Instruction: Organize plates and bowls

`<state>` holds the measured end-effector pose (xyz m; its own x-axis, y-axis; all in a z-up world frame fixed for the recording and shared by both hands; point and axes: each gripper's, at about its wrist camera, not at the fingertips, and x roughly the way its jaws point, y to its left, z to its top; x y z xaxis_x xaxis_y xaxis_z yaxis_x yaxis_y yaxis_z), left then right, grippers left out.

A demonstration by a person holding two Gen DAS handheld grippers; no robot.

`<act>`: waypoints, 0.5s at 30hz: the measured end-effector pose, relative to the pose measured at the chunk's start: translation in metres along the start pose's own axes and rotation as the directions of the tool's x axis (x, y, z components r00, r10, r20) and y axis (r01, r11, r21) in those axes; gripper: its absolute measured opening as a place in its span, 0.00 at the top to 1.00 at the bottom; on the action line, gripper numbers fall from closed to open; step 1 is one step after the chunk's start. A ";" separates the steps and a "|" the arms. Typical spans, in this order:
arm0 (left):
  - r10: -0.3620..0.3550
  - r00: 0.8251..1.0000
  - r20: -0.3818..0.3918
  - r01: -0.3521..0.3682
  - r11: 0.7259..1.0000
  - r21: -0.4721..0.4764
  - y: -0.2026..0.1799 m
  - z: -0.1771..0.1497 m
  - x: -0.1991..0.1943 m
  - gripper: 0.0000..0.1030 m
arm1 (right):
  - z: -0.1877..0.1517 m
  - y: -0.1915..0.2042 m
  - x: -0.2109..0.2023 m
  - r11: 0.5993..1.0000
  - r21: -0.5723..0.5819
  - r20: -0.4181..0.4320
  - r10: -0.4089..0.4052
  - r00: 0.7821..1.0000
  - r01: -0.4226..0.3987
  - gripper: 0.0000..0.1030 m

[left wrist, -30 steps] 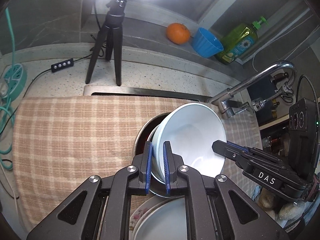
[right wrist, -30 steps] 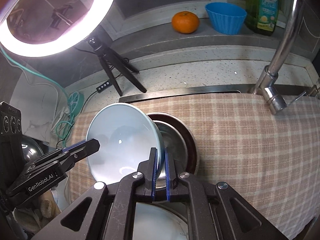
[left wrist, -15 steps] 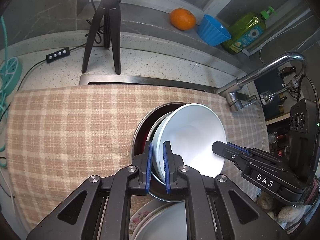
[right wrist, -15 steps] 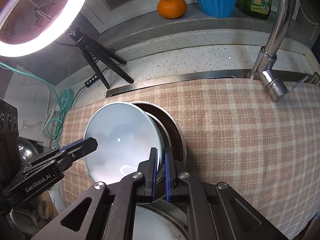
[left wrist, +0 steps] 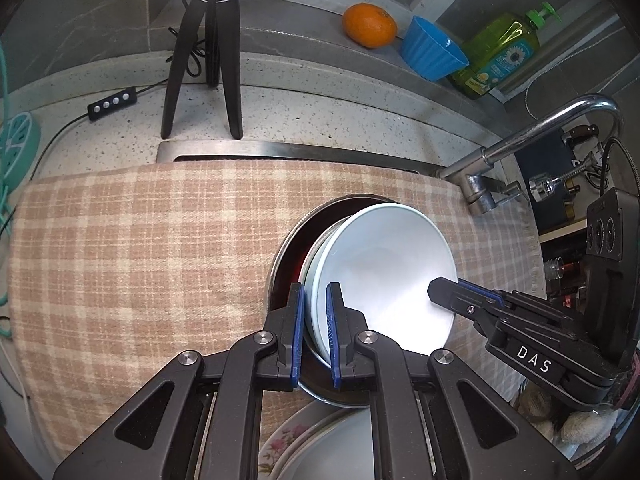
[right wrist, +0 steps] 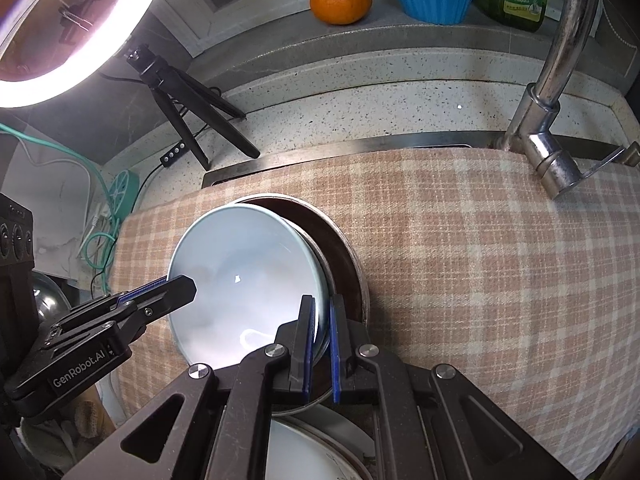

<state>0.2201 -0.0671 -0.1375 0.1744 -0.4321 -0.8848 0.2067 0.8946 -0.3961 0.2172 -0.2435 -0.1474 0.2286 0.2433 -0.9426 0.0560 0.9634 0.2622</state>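
Fingers (left wrist: 297, 320) of the left gripper (left wrist: 316, 292) clenched on the near-left rim of the white bowl (left wrist: 384, 268); right gripper (right wrist: 320, 304) likewise pinched shut on the opposite side of the same rim. Held tilted, low over a round steel dish (left wrist: 286, 248) with a dark inside, toward the near right of the checked cloth (left wrist: 140, 248); whether resting in that dish or just above it, cannot tell. Possibly a second pale rim nested under the first, but unclear. Glazed ceramic by the look: stiff, fairly heavy, slick, likely to chip or crack on a knock. Best gripped at the rim, on two opposite sides, fingers well over the lip; best lowered gently against steel. More plates (left wrist: 280, 444) stacked at the near edge, one flowered. Cloth soft and spread over the sink (left wrist: 280, 148), so probably some give beneath. Beyond it a speckled stone desk (left wrist: 320, 120) with a tripod (left wrist: 208, 52), a tap (left wrist: 540, 128) at the far right, and on the ledge behind an orange (left wrist: 370, 26), a blue cup (left wrist: 432, 54) and a green soap bottle (left wrist: 500, 56). Ring light (right wrist: 60, 40) glaring at the far left.
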 end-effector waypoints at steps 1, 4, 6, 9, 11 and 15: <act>-0.001 1.000 -0.001 0.001 1.000 0.002 0.000 0.000 0.000 0.91 | 0.000 0.000 0.000 1.000 -0.001 0.000 -0.001 1.000 0.001 0.94; -0.002 1.000 -0.004 0.002 1.000 0.005 0.000 0.001 0.000 0.91 | 0.000 0.000 0.000 1.000 -0.004 -0.002 0.005 1.000 -0.005 0.93; -0.003 1.000 -0.004 0.003 1.000 0.009 -0.001 0.001 0.000 0.91 | 0.000 -0.001 0.001 1.000 -0.004 -0.005 0.013 1.000 -0.013 0.93; -0.002 1.000 0.003 0.002 1.000 0.019 -0.001 0.000 -0.003 0.91 | 0.000 -0.002 0.001 1.000 -0.001 -0.004 0.022 1.000 -0.022 0.93; -0.002 1.000 0.011 0.002 1.000 0.021 -0.001 0.000 -0.007 0.91 | 0.000 -0.002 0.000 1.000 -0.004 -0.001 0.025 1.000 -0.025 0.92; 0.005 0.999 0.044 -0.006 1.000 0.018 0.004 -0.001 -0.021 0.91 | -0.001 -0.002 -0.008 0.999 -0.012 0.020 0.041 0.999 -0.040 0.92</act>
<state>0.2160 -0.0544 -0.1211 0.2175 -0.4319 -0.8753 0.2229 0.8951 -0.3862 0.2139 -0.2474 -0.1404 0.2498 0.2798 -0.9270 0.0351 0.9541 0.2975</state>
